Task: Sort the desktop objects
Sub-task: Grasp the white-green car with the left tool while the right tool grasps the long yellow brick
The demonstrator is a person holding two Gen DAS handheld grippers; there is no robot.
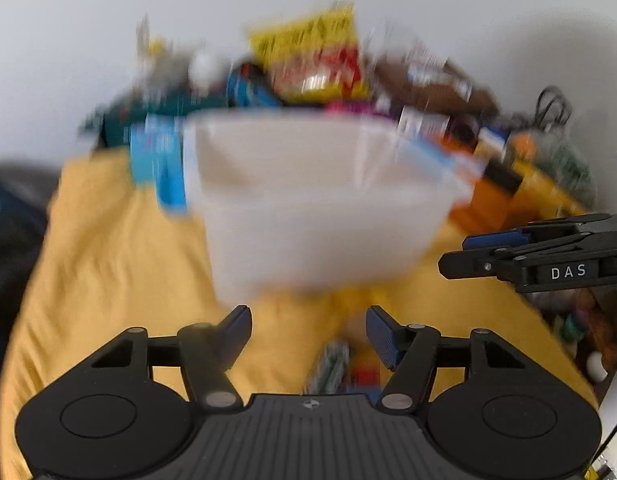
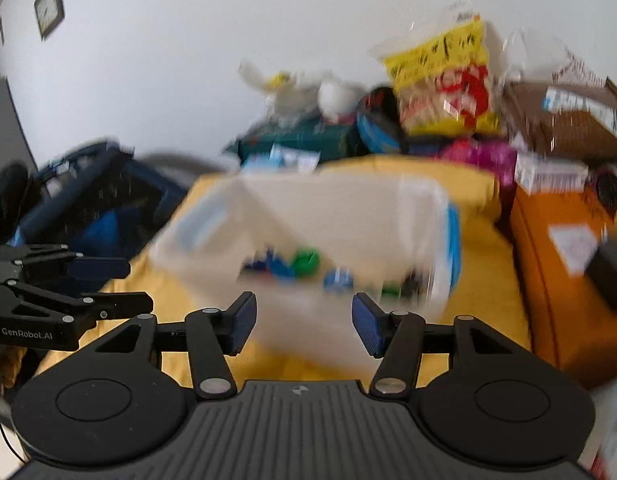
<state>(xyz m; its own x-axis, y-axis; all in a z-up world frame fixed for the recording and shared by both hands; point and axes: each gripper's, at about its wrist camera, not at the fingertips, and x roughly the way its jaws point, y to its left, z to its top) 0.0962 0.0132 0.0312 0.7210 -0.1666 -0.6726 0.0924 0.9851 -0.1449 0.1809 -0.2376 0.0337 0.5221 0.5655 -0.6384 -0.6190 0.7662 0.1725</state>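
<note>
Ahead, translucent bin [image 2: 308,220] near both parted claws, yellow cloth [image 1: 108,260] bare leftward.

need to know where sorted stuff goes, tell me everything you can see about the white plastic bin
The white plastic bin is a translucent, open-topped rectangular tub with a rolled rim and a blue piece at its right edge, likely a handle. It stands upright on the yellow cloth, ahead of both sets of tongs, which do not touch it. Several small blue, green and dark pieces lie on its floor, too blurred to identify. Cluttered packets and boxes sit behind it.
</note>
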